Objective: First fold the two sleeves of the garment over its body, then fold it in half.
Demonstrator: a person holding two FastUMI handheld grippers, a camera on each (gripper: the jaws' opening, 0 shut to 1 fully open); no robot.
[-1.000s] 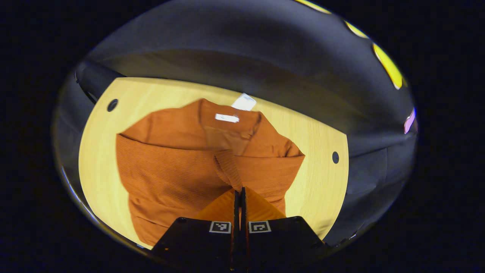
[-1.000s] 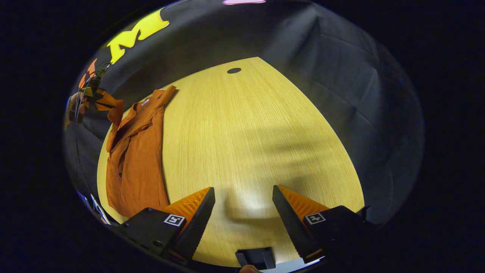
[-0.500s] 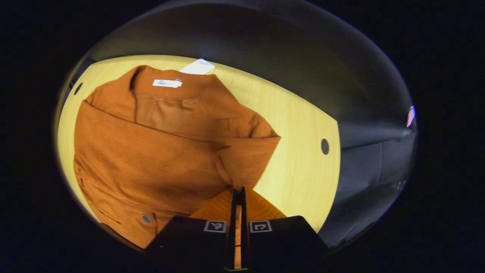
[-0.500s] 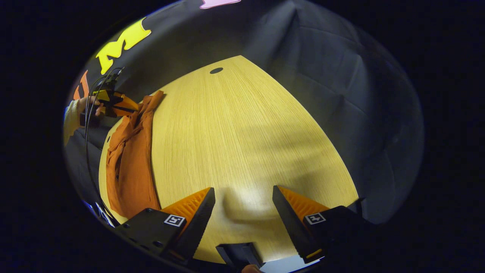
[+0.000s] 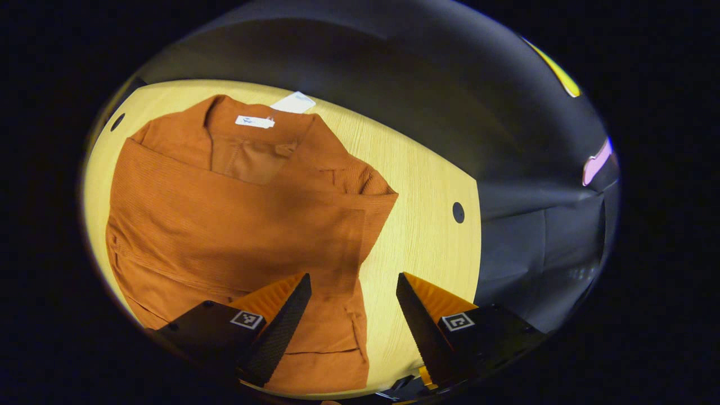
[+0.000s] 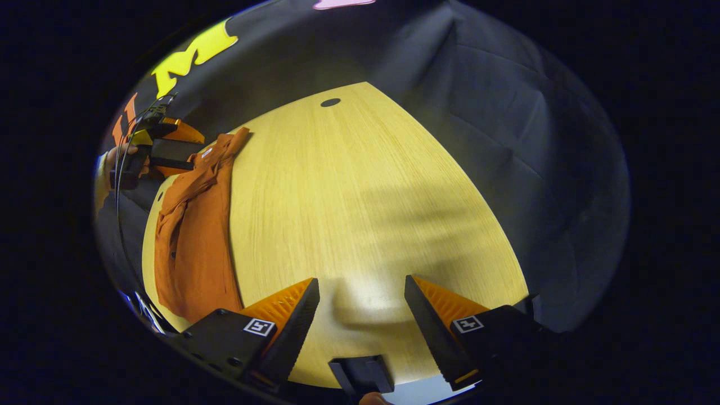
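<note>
An orange ribbed garment (image 5: pixel 236 225) lies on the wooden table (image 5: pixel 427 236), collar at the far side with a white label (image 5: pixel 255 121) and a white tag (image 5: pixel 292 103). One sleeve (image 5: pixel 236 211) lies folded across its body. My left gripper (image 5: pixel 351 289) hovers open just above the garment's near right part, holding nothing. In the right gripper view the garment (image 6: pixel 194 236) sits at the far left of the table, with the other gripper (image 6: pixel 169 147) and the hand holding it above its far end. My right gripper (image 6: pixel 360 292) is open over bare wood.
The table (image 6: pixel 365 202) is broad and pale, with round cable holes (image 5: pixel 458 212) (image 6: pixel 330 102) near its edges. Black cloth walls surround it. A small dark part (image 6: pixel 360 374) shows at the near edge below my right gripper.
My left gripper, shut on the sleeve a second ago, carried it across the body, then opened and let it go. The right gripper stayed open and nearly still.
</note>
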